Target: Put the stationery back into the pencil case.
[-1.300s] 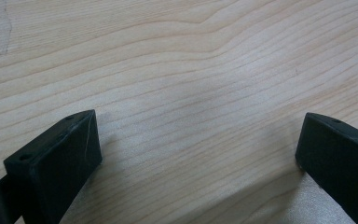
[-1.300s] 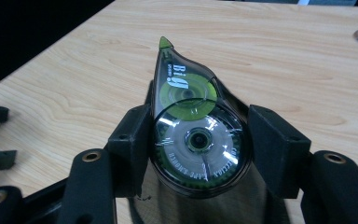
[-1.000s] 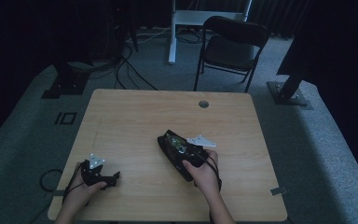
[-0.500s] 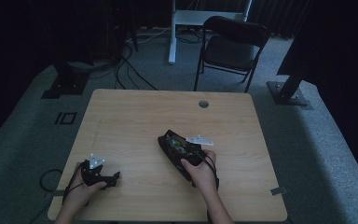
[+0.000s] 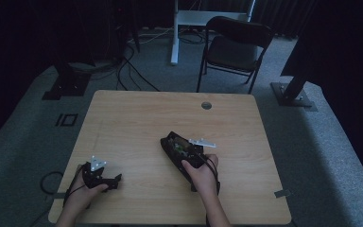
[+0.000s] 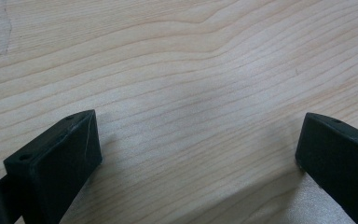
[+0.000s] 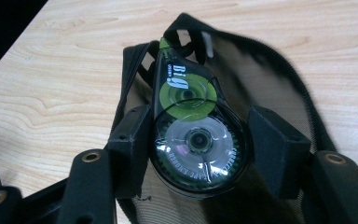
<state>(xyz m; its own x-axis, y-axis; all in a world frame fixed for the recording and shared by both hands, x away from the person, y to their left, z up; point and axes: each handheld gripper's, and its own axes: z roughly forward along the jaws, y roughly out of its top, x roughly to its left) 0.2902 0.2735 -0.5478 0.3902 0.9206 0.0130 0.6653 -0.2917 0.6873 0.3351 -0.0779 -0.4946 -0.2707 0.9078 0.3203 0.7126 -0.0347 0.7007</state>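
Left gripper (image 5: 116,179) rests at the lower left of the high view, low on the wooden table (image 5: 137,118), its jaws spread wide with nothing but bare wood grain between them in the left gripper view (image 6: 198,154). It seems to be idling, well apart from the work.

Moving toward the middle of the frame, the right gripper (image 5: 176,146) sits just right of centre, reaching up and left from the person's right hand (image 5: 203,176). In the right gripper view its jaws stand on either side of a correction tape dispenser (image 7: 193,135), a clear, rounded body with a green reel and a green nose pointing to the upper part of the frame. The jaws look to be pressed to its two sides or very nearly so; I judge them closed on it. The dispenser lies over a black mesh pouch (image 7: 261,79), whose dark edging loops round behind it; whether it is partly inside the pouch's mouth I cannot tell.

The step in hand looks like moving the dispenser at the pouch's opening. The next move calls for a firm hold on the slippery round body and a straight path along the opening, since the soft mesh and its edging may snag.

Farther off, a round cable hole (image 5: 206,105) sits in the tabletop at upper centre, and a folding chair (image 5: 236,47) stands beyond the table; neither obstructs.
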